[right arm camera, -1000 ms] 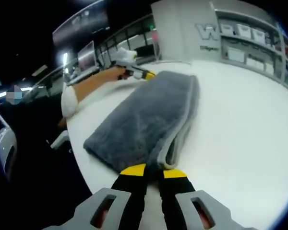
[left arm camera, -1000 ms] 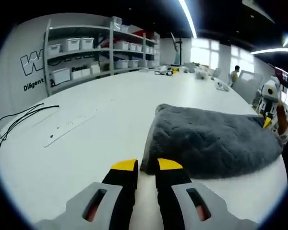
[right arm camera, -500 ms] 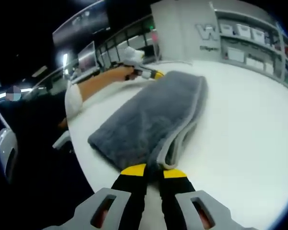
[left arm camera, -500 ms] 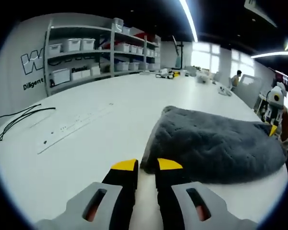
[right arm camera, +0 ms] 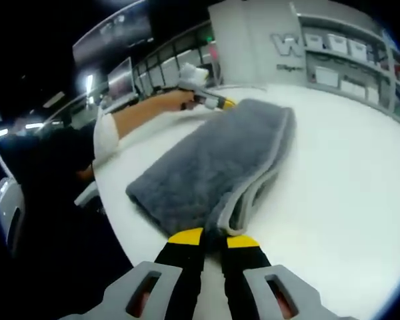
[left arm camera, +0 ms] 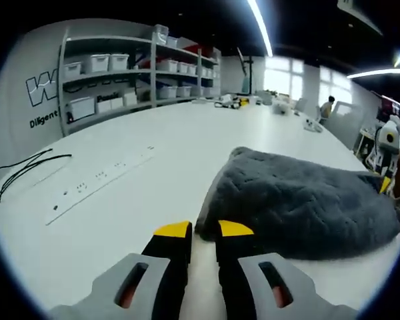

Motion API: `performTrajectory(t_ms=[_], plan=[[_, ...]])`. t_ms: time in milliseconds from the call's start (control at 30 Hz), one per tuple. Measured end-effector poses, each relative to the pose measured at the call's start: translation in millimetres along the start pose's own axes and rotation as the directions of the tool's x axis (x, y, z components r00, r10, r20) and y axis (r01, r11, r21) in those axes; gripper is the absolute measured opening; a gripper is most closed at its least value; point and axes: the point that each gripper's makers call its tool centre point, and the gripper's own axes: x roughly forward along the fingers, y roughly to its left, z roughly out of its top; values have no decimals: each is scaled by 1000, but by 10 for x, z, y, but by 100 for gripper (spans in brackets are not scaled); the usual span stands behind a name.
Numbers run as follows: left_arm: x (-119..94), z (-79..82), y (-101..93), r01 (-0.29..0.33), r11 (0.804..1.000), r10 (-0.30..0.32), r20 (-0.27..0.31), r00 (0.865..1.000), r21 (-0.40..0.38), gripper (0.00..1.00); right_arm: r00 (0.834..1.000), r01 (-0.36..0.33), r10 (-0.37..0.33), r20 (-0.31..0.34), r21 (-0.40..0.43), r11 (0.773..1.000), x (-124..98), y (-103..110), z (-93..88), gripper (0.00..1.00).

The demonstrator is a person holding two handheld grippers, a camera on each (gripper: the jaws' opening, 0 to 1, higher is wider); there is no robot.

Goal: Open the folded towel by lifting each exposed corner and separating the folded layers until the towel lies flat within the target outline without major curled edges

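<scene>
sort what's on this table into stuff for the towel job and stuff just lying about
For the job:
- folded grey fluffy towel
- left hand-held gripper, shut on a towel corner
- right hand-held gripper, shut on a towel corner

Just lying about:
- black cable by the table edge
- grey shelves with white bins
- small clutter at the table's far end

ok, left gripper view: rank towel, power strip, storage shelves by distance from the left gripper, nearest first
1. towel, at the left gripper tips, extending right
2. power strip, flat on the table, left
3. storage shelves, against the far wall, upper left
</scene>
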Motion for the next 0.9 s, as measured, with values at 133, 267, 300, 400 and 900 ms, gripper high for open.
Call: performTrajectory(t_ms=[133,267,300,400,900], plan=[[11,9,36,-2,1000,2,-1,1000,-1,15,1000,2,-2,-1,-2,1000,2,13,2,6],[42,21,57,-5,1000,5,5,1000,-14,16,1000,-1,1,4,4,1000,2,26,3,6],[56,25,58,-5,1000,5,7,1000,-18,16,1000,-2,1,6,5,1000,2,29,4,6],[109,48,56,-10,999,10,8,1000,-32,16,1000,-3,3,10,10,1000,7,46,6,6],[208,140,118,-55,998,55,7,998,39,20,1000,-26,26,10,6,1000,12,97,13,7]])
